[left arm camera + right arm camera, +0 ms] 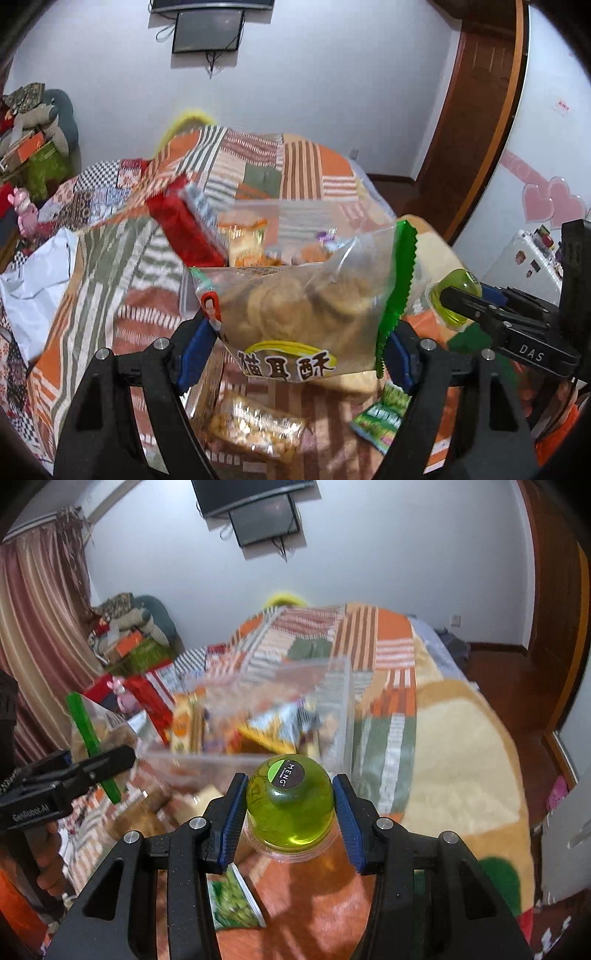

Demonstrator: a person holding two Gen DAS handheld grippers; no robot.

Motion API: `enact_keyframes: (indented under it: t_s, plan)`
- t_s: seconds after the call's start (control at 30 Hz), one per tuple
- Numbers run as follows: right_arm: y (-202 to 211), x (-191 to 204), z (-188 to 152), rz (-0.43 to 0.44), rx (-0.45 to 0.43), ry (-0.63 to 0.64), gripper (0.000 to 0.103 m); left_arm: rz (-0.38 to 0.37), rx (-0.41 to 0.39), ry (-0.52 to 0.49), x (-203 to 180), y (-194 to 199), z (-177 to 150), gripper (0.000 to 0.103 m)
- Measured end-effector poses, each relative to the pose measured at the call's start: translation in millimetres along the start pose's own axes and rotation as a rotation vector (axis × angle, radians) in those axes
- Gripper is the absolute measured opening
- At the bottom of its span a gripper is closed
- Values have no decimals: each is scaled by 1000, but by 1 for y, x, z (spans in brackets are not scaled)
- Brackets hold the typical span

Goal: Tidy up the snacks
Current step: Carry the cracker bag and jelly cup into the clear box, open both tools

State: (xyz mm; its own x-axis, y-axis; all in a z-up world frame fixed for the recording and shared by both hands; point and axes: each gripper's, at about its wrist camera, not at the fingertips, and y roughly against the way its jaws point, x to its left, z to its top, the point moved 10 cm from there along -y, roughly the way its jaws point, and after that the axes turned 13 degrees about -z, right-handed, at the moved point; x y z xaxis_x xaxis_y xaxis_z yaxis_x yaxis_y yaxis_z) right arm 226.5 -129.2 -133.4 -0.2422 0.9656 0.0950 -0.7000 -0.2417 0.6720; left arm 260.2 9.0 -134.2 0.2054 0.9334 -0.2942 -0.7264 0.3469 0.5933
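Observation:
My left gripper (299, 339) is shut on a clear bag of round brown crackers (303, 310) with a green sealed edge, held above the bed just in front of a clear plastic bin (258, 236). The bin holds several snack packets. My right gripper (290, 808) is shut on a green jelly cup (291, 805) with a round dark label, held near the bin's (332, 701) front wall. The jelly cup also shows in the left wrist view (452, 295), right of the bag. The bag also shows in the right wrist view (99, 731) at the left.
A patchwork blanket (295, 166) covers the bed. A packet of yellow snacks (255, 428) and a green packet (380, 417) lie on it below the grippers. A red packet (184, 225) leans at the bin's left. A wooden door (476, 92) stands right.

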Motion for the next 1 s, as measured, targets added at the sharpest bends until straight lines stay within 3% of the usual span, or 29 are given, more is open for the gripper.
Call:
enact_keyframes:
  t_s: [0.23,0.5,1.0]
  plan:
    - [4,8,38,1,-83,15,43,-45,-36,-10,-14,-2,39,79]
    - [-13,12,69,1,-114,21,43,-7,-35,-40,-6,-28,69,79]
    - [-76,12,77,-9,-25,5,43,103,46,-57,28,-104,74,79]
